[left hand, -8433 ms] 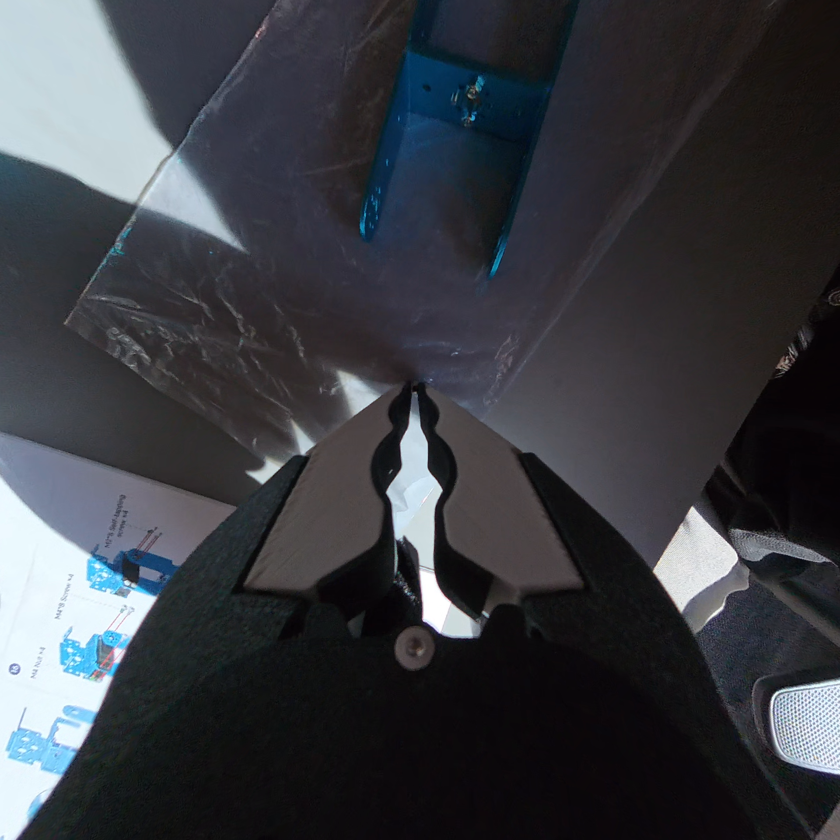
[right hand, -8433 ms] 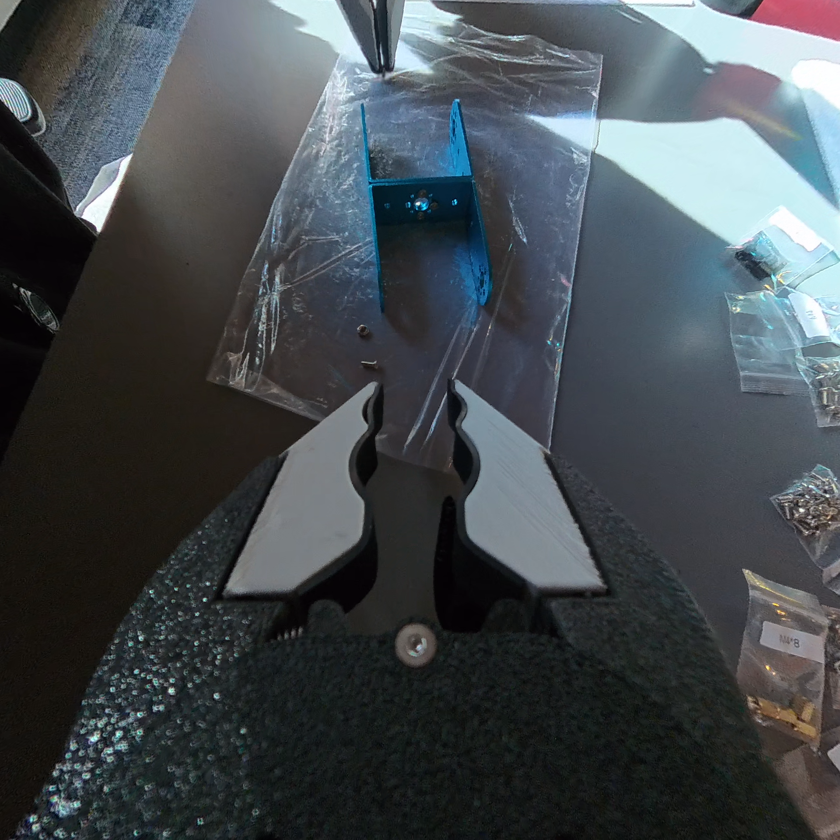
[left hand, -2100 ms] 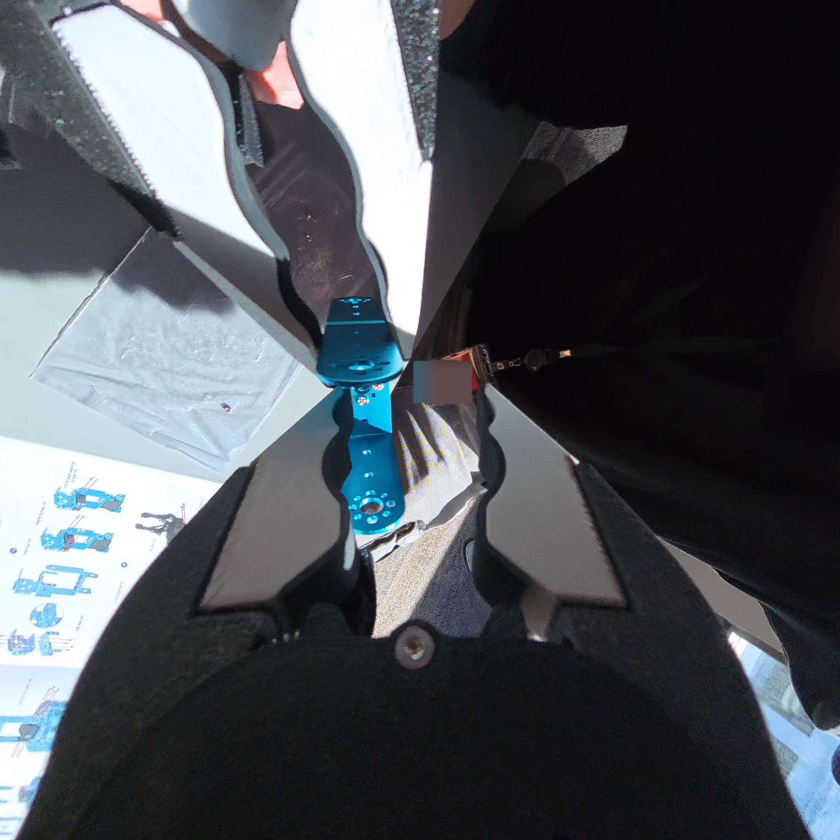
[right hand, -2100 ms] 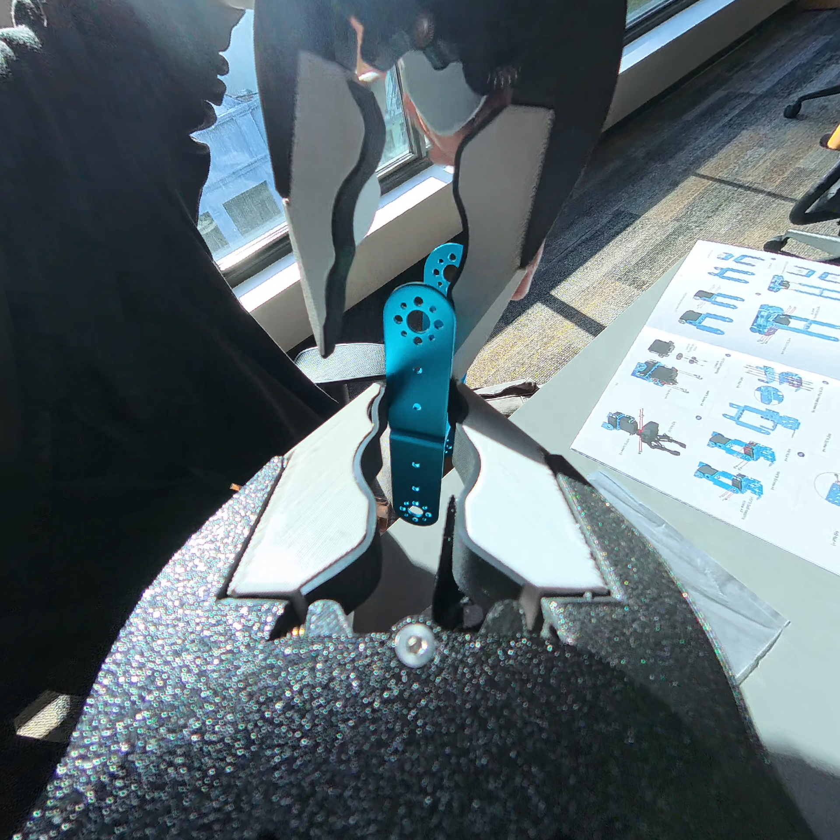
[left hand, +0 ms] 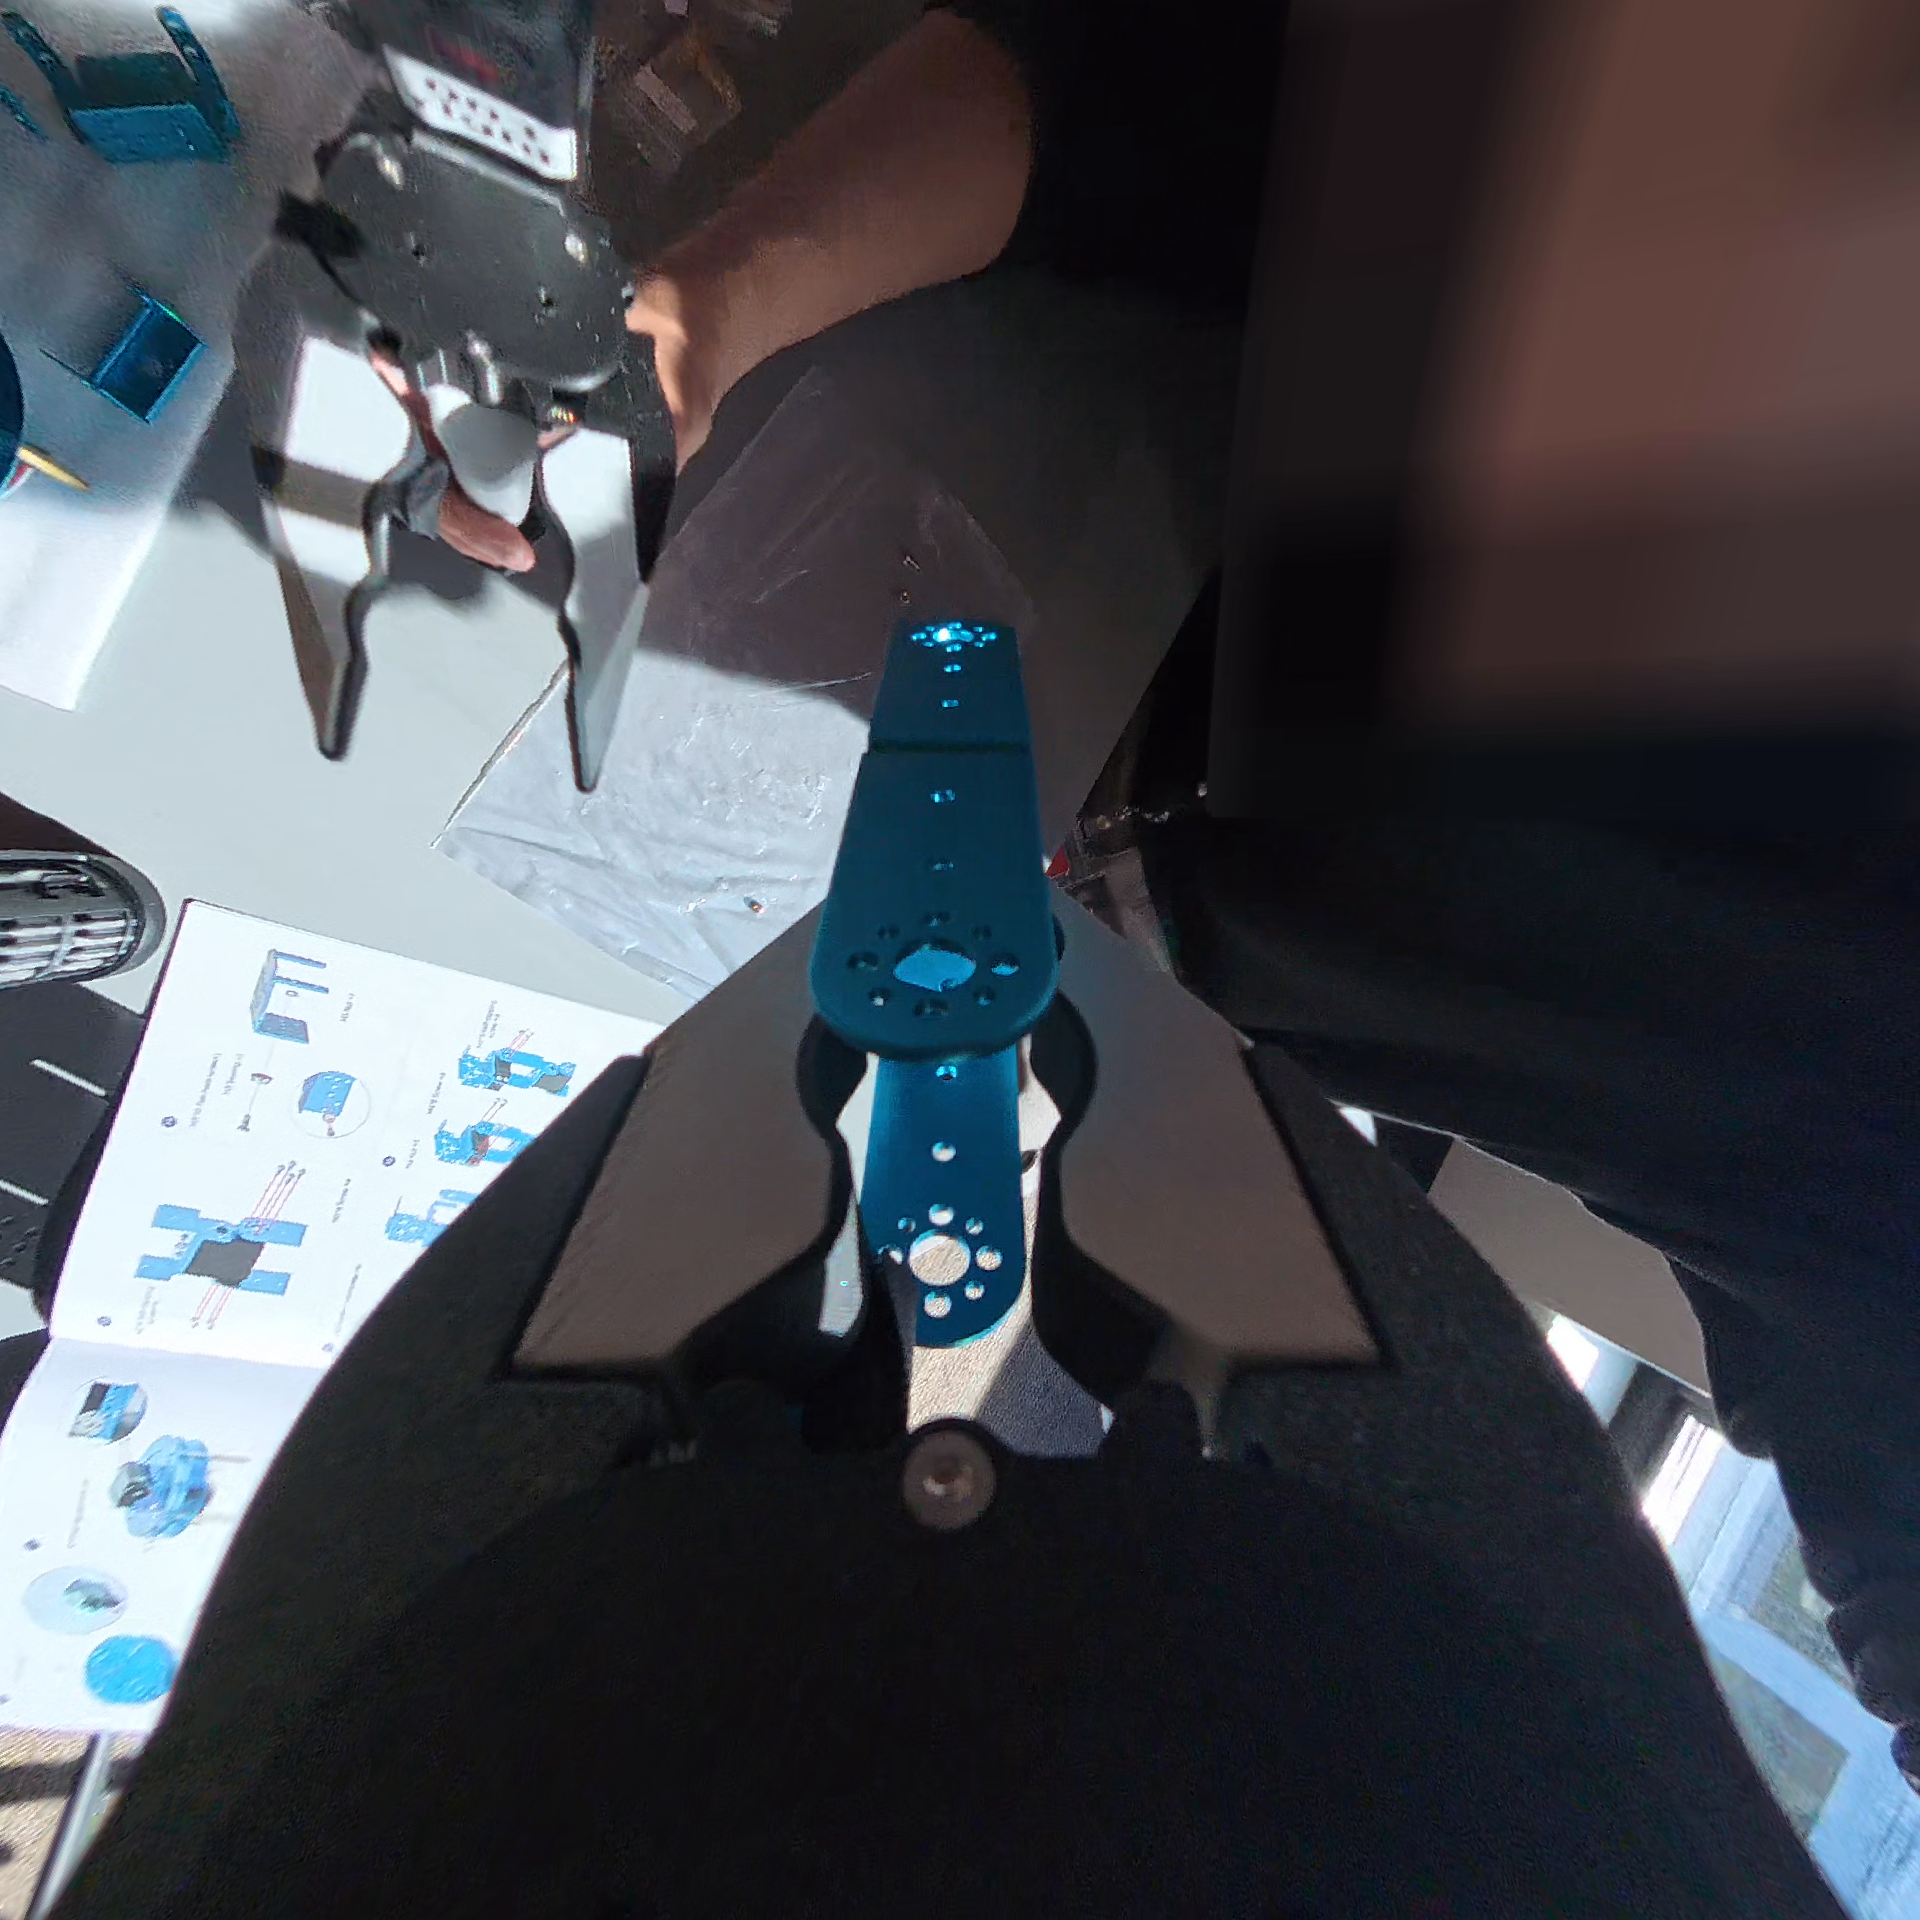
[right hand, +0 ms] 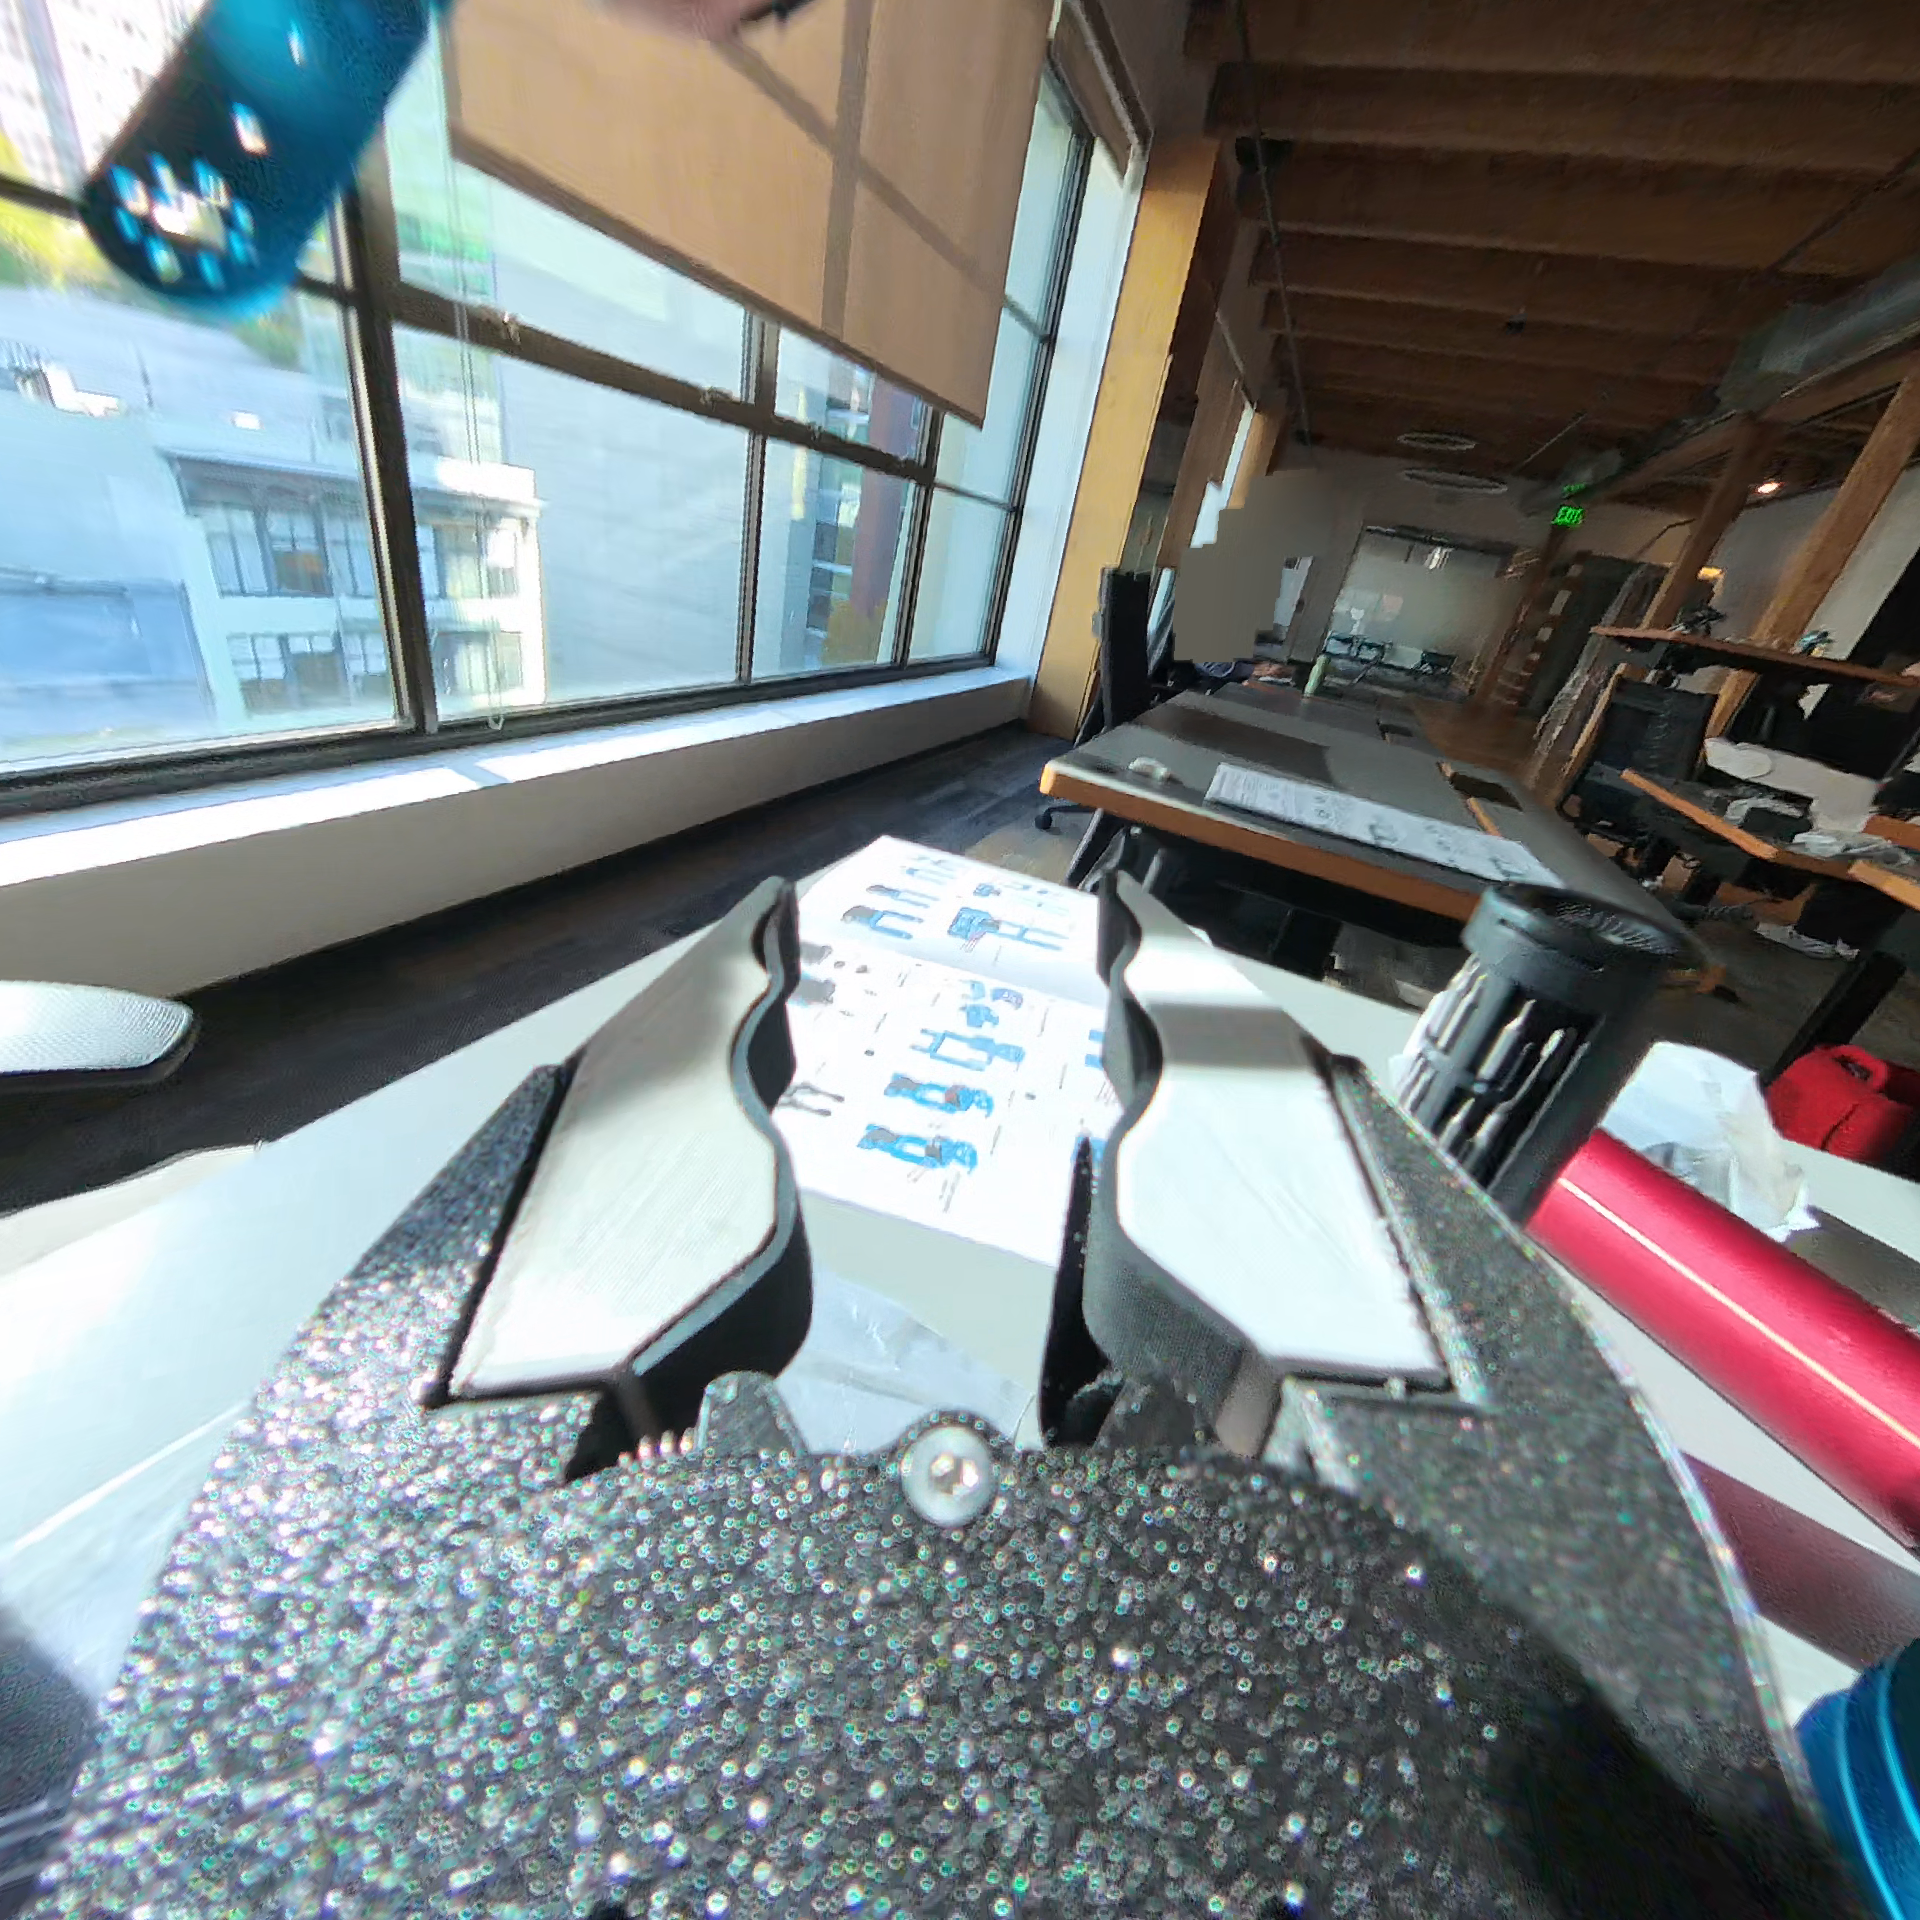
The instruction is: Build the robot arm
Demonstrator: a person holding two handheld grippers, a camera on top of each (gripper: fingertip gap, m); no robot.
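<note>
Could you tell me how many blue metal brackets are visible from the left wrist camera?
3. One long perforated blue metal bracket sits in the left claw; a U-shaped one lies at the table's top-left; a small one lies below it. Others may be hidden.

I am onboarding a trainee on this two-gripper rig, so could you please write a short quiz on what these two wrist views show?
1. True or false: the right gripper holds the blue bracket.
2. Which lies flat on the white table, in front of the right gripper?
A. a laptop
B. an illustrated instruction sheet
C. a plate
3. Fill in: beside the right gripper, next to the black bit holder, lies a ____ tube.

Key:
1. False; the left gripper is shut on the bracket, while the right gripper is open and empty.
2. B
3. red
</note>
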